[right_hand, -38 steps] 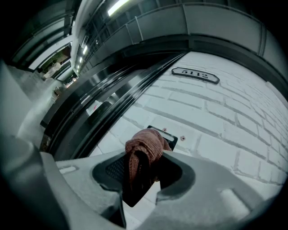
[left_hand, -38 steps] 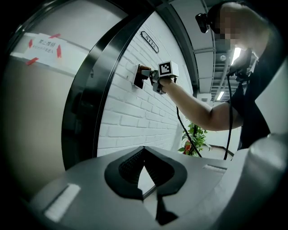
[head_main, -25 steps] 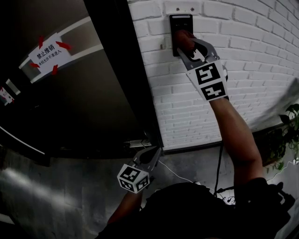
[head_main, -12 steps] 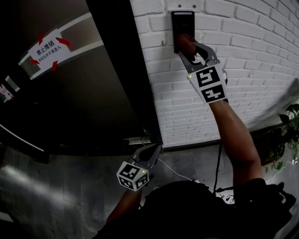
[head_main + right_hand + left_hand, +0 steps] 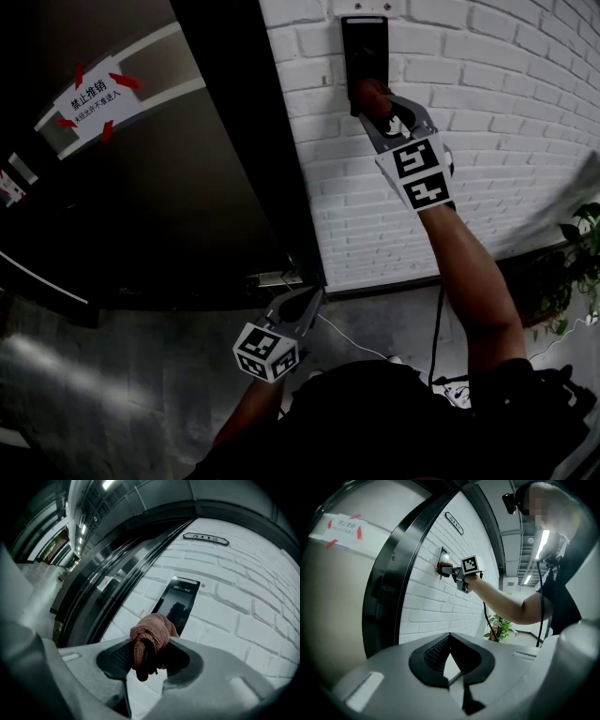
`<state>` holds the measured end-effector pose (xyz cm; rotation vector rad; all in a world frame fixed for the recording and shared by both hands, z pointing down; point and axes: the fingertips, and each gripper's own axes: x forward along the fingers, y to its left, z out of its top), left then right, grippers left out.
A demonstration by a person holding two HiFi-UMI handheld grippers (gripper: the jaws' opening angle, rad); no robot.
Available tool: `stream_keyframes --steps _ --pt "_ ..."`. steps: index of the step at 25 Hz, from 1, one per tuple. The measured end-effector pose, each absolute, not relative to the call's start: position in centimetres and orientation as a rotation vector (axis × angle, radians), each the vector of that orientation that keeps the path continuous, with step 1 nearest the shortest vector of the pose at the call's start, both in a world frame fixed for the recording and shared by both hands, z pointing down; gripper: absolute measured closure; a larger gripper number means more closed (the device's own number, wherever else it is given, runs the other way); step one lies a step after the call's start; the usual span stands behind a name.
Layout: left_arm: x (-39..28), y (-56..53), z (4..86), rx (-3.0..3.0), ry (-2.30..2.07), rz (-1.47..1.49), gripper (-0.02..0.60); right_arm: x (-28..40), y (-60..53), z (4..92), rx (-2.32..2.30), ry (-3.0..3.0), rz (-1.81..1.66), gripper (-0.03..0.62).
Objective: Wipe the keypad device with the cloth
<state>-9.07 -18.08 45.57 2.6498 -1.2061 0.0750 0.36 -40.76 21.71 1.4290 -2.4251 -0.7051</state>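
The black keypad device (image 5: 364, 52) is mounted upright on the white brick wall (image 5: 487, 112). My right gripper (image 5: 375, 101) is shut on a bunched reddish cloth (image 5: 371, 92), which lies against the lower end of the keypad. In the right gripper view the cloth (image 5: 150, 641) bulges out of the jaws just below the keypad (image 5: 178, 603). My left gripper (image 5: 311, 302) hangs low near the foot of the door frame, shut, with nothing in it. Its own view has the jaws (image 5: 449, 638) closed, and the right gripper (image 5: 449, 570) far off at the keypad (image 5: 442, 556).
A dark metal door (image 5: 187, 187) with a red-and-white notice (image 5: 92, 101) stands left of the wall. A black cable (image 5: 436, 323) hangs down the wall to the grey floor. A potted plant (image 5: 574, 272) stands at the right. A room number plate (image 5: 206, 538) sits above the keypad.
The right gripper has slid the cloth down the keypad, from its middle to its lower end. The left gripper has stayed in place.
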Motion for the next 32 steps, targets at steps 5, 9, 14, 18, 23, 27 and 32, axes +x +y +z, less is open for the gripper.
stream_keyframes --steps 5,9,14,18,23,27,32 --pt "-9.3 -17.8 45.7 2.653 -1.198 0.078 0.565 0.4 -40.8 22.5 1.430 -2.409 -0.687 0.453" --pt "-10.0 -17.8 45.6 2.657 -1.197 0.075 0.565 0.4 -41.0 23.3 1.426 -2.382 -0.674 0.453" --pt "-10.8 -17.4 45.3 2.664 -1.180 0.069 0.565 0.4 -41.0 23.9 1.433 -2.353 -0.653 0.453" --pt "-10.9 -16.7 45.2 2.671 -1.127 0.070 0.565 0.3 -41.0 24.4 1.446 -2.328 -0.617 0.453" --pt "-11.6 -16.0 45.1 2.689 -1.070 0.062 0.565 0.3 -40.0 26.1 1.429 -2.320 -0.517 0.453" --pt "-11.6 -15.2 45.7 2.701 -0.984 0.080 0.565 1.1 -37.4 28.7 1.419 -2.320 -0.434 0.453" --pt "-10.9 -14.8 46.5 2.721 -0.921 0.104 0.565 1.7 -32.2 33.0 1.374 -2.426 -0.264 0.451"
